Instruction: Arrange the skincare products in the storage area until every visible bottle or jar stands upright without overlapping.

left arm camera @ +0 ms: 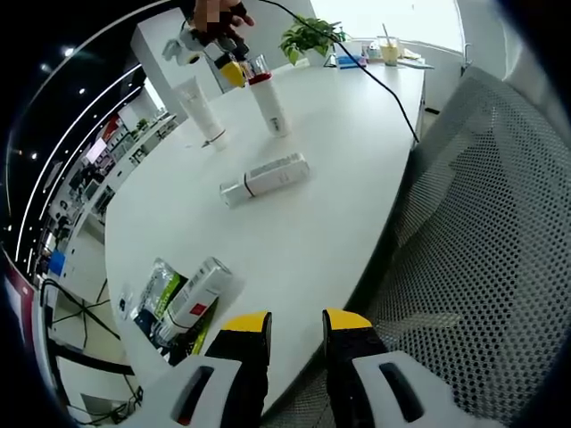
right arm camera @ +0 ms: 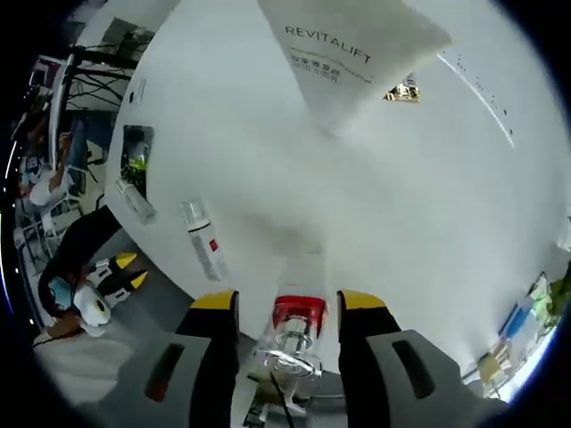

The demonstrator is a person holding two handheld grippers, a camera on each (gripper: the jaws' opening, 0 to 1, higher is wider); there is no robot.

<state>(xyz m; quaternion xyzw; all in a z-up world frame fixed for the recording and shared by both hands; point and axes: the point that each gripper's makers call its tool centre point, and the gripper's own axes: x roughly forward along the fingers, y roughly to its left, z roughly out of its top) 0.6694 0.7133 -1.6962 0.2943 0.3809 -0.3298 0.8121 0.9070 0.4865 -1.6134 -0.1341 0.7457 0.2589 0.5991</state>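
Note:
A white bottle with a red band and clear cap stands on the white table, beside an upright white tube. My right gripper hangs over the bottle's cap. In the right gripper view its jaws straddle the cap with gaps either side, open, and the tube looms just beyond. Another white bottle lies flat mid-table. A third bottle lies on a green pack near the table edge. My left gripper hovers open at that edge, holding nothing.
A grey mesh chair back presses against the table's right side. A black cable runs across the far tabletop. A potted plant and small items stand at the far end. Shelving lines the room to the left.

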